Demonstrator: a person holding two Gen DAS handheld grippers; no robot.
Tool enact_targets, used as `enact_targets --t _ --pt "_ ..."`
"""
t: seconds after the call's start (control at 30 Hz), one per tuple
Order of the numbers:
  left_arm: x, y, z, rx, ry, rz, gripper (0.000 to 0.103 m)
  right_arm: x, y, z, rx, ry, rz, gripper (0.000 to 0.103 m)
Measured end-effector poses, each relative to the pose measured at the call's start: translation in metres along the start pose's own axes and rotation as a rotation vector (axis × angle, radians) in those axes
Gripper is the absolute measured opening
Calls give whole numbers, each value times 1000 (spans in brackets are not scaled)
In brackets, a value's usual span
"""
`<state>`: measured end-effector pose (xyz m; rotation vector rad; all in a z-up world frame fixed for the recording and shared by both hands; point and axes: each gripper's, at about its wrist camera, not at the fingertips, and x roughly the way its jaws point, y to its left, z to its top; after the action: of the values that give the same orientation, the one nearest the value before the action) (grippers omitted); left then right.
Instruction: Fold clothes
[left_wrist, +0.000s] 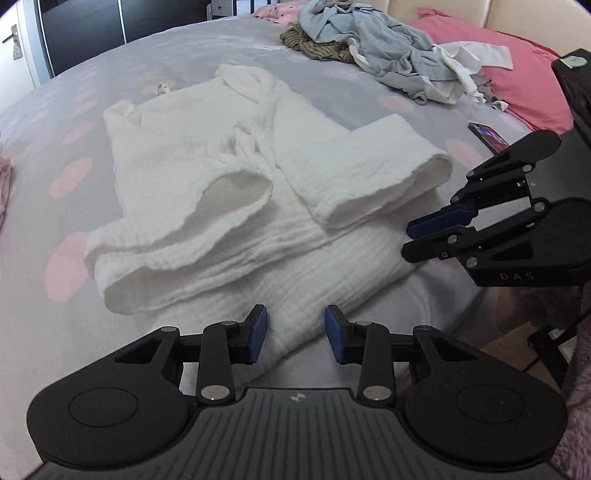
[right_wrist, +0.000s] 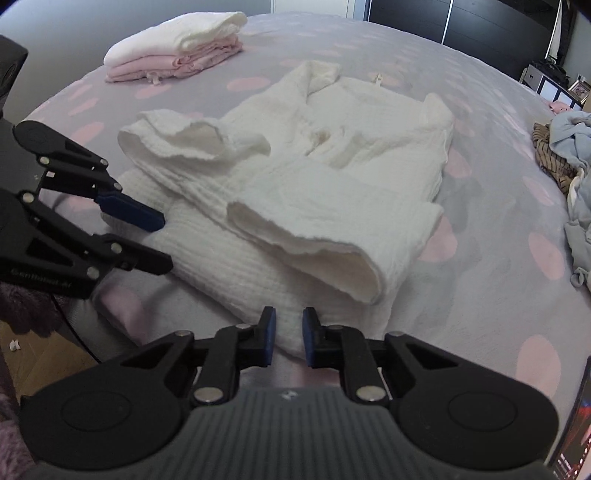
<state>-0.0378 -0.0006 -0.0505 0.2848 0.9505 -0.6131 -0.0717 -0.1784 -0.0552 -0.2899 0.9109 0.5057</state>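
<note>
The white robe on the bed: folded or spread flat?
Partly folded: both sleeves of the white robe lie crossed over its front, hem unfolded.

Readable markings, two found:
- "DAS" in pale raised letters on the black body of the right gripper (left_wrist: 423, 236), seen from the left wrist view
- "GenRobot.AI", faint, on the black body of the left gripper (right_wrist: 166, 242), seen from the right wrist view

Pink pillow (left_wrist: 532, 70) carries a printed word, too blurred to read; phone (left_wrist: 487, 136) screen lit, nothing legible
</note>
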Motion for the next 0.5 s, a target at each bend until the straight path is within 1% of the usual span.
enact_targets --t 0.03,0.13,0.23,0.33,0.5 --pt "-1 1 1 -5 -7 0 33 1 -1 1 1 -8 -2 15" --pt "-7 3 3 -11 -38 7 33 -3 -7 7 35 -44 -15 14" --pt "-11 8 9 -16 -85 27 33 -2 -13 13 64 -55 -21 14" --pt "-10 14 18 -32 -112 49 33 0 -18 21 82 -77 -28 14" --pt "-9 20 35 -24 -172 95 33 0 -23 40 75 -138 -90 15"
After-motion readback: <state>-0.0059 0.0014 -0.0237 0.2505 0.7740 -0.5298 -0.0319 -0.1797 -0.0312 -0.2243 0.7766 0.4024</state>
